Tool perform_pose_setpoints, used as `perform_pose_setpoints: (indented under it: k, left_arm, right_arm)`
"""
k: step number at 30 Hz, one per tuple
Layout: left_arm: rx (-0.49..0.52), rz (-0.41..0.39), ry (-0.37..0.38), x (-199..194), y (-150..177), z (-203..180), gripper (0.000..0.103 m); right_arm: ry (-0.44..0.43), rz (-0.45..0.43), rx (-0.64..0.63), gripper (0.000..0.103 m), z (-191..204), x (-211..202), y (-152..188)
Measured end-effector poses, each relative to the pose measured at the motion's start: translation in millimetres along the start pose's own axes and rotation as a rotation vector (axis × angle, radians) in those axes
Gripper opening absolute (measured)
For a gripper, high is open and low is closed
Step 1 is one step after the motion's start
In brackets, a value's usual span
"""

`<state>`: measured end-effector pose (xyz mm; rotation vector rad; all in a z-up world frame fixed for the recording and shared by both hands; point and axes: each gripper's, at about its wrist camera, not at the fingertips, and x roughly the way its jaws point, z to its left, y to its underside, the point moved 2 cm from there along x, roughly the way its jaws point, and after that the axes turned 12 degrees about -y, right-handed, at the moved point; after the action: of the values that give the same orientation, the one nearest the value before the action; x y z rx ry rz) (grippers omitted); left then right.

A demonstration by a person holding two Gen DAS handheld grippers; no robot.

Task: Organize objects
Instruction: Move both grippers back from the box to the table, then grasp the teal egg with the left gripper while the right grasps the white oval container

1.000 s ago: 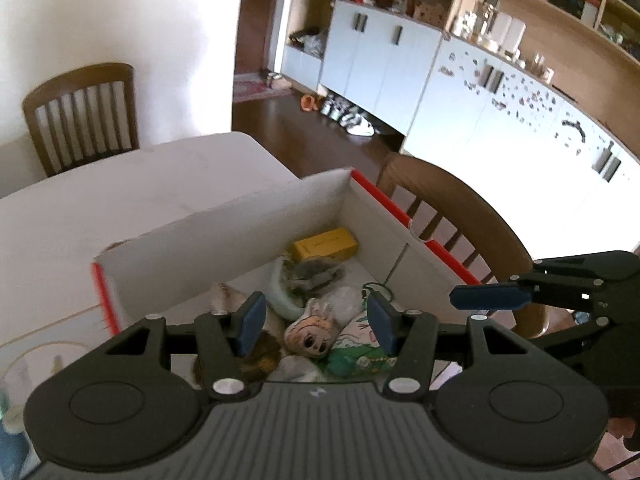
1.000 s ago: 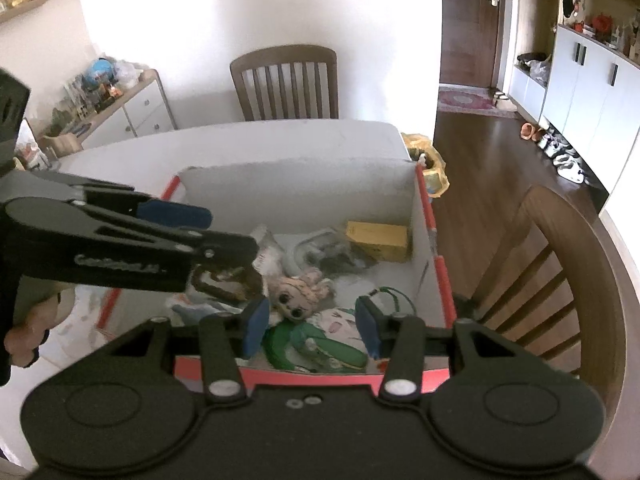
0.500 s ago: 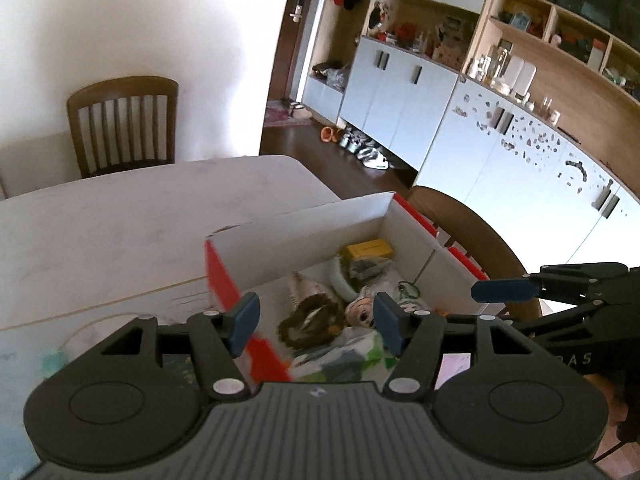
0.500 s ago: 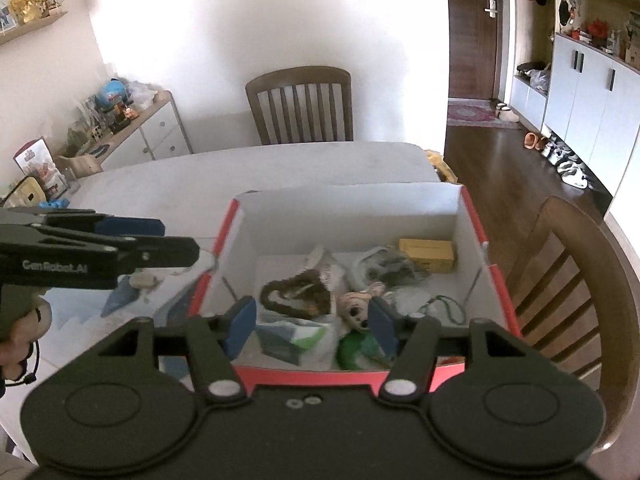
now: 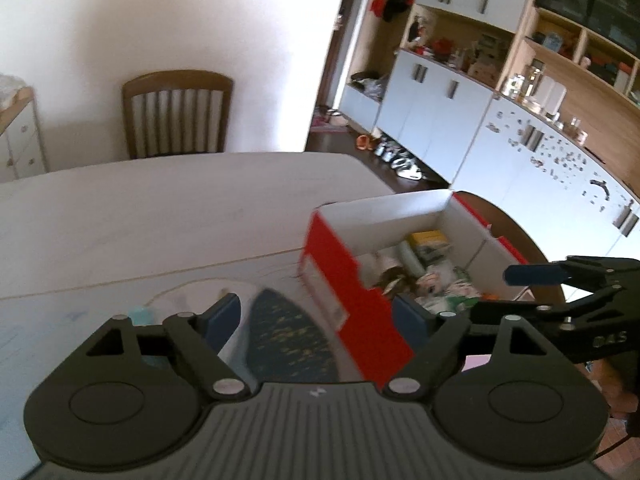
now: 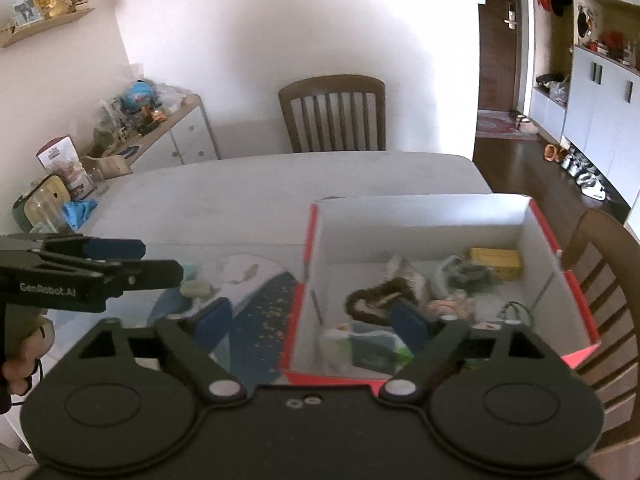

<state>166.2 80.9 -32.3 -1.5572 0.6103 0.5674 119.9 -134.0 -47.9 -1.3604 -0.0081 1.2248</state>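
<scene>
Red cardboard forms the outside of the box (image 6: 432, 236), which sits on the table (image 6: 280, 188) near its right edge with a jumble of small objects inside: a yellow packet (image 6: 496, 258), a doll head (image 6: 448, 306), a dark bracelet (image 6: 376, 294). Both the left gripper (image 5: 316, 320) and the right gripper (image 6: 310, 322) hover empty, jaws opening and pressing on nothing. The right one straddles the box's left wall. If it drops from here, a finger could land on that wall and shove the light box towards the chair (image 6: 608, 280). The objects also lie tangled, so a pinch may drag out a neighbour. Motion blur makes finer contents hard to tell.
</scene>
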Motion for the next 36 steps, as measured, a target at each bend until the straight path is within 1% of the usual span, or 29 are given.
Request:
perform_pose_setpoints:
  k: [3,4,6,8,10,15,21,26,28,30,33,36]
  left_arm:
    - [-0.019,0.006,-0.019,-1,5,20,0.086]
    - [-0.027,0.009,-0.022,-1,7,26,0.086]
    - [-0.042,0.015,-0.027,0,9,40,0.09]
    - [-0.058,0.016,-0.035,2,10,53,0.099]
    - [-0.072,0.013,-0.047,5,12,66,0.101]
    - [-0.086,0.012,-0.075,18,14,94,0.103]
    - [-0.115,0.049,-0.123,52,17,124,0.103]
    - [-0.139,0.071,-0.169,80,18,146,0.103]
    - [-0.152,0.082,-0.187,91,18,154,0.103]
    - [-0.162,0.086,-0.209,100,17,159,0.103]
    - [-0.135,0.094,-0.221,112,18,161,0.103]
    - [-0.127,0.118,-0.206,125,21,162,0.103]
  right_arm:
    - [-0.011,-0.008,-0.011,0.102,15,8,0]
    - [-0.014,-0.01,-0.016,0.102,20,12,0]
    - [-0.018,0.001,-0.027,0.102,29,19,1]
    - [-0.021,0.014,-0.033,0.102,37,26,1]
    - [-0.025,0.029,-0.037,0.102,44,35,1]
    - [-0.046,0.075,-0.068,0.102,63,61,3]
    - [-0.051,0.162,-0.113,0.102,81,104,6]
    - [-0.059,0.2,-0.126,0.101,90,135,4]
    - [-0.072,0.213,-0.127,0.1,91,147,4]
    - [-0.078,0.226,-0.129,0.099,94,158,3]
    - [-0.077,0.233,-0.128,0.099,95,175,3]
    - [-0.08,0.241,-0.117,0.097,97,193,4]
